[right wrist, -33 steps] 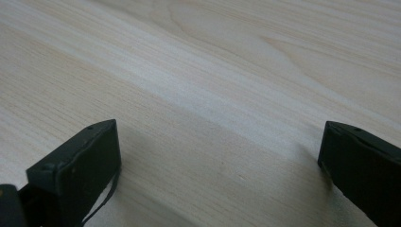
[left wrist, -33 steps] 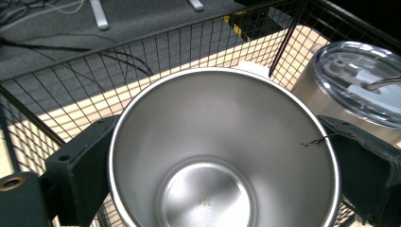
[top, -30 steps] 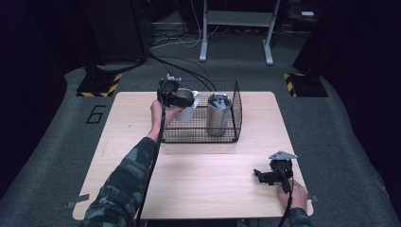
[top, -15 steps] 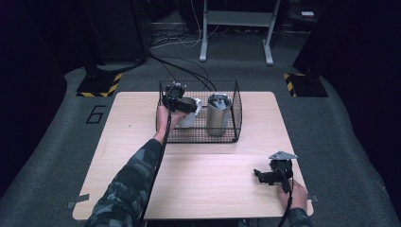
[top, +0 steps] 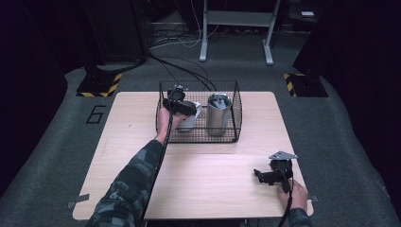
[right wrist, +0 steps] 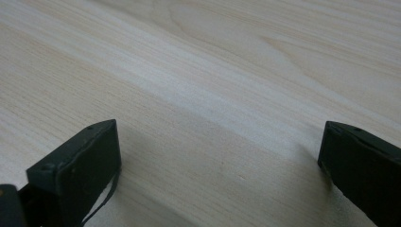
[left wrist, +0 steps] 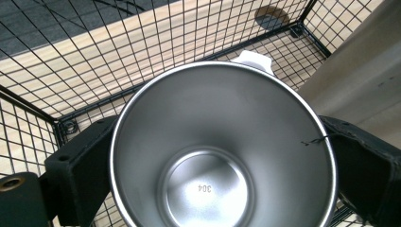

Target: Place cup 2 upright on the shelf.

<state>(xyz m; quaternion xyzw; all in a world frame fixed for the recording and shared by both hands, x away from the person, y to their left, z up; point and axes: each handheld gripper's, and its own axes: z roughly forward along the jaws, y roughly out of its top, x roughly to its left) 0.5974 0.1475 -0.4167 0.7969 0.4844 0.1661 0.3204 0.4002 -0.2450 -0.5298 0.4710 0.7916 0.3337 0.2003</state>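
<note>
A black wire basket (top: 234, 118) stands on the far middle of the wooden table (top: 142, 142). My left gripper (top: 185, 109) reaches into its left half, shut on a small steel cup (top: 191, 121) with a white outside. In the left gripper view I look straight down into the cup (left wrist: 203, 189); a black jaw presses on each side of it, and my left gripper (left wrist: 217, 137) holds it just above the basket floor (left wrist: 71, 75). A taller steel tumbler (top: 218, 113) stands in the right half. My right gripper (top: 265, 176) rests open near the table's front right.
In the left gripper view the tumbler's wall (left wrist: 364, 80) is close on the right of the held cup. In the right gripper view bare wood (right wrist: 213, 71) lies between the wide-apart jaws of my right gripper (right wrist: 217, 161). Cables and stands sit on the floor behind the table.
My left gripper has carried the small cup from above the basket's left rim down into the basket, beside the tumbler. The right gripper has stayed put.
</note>
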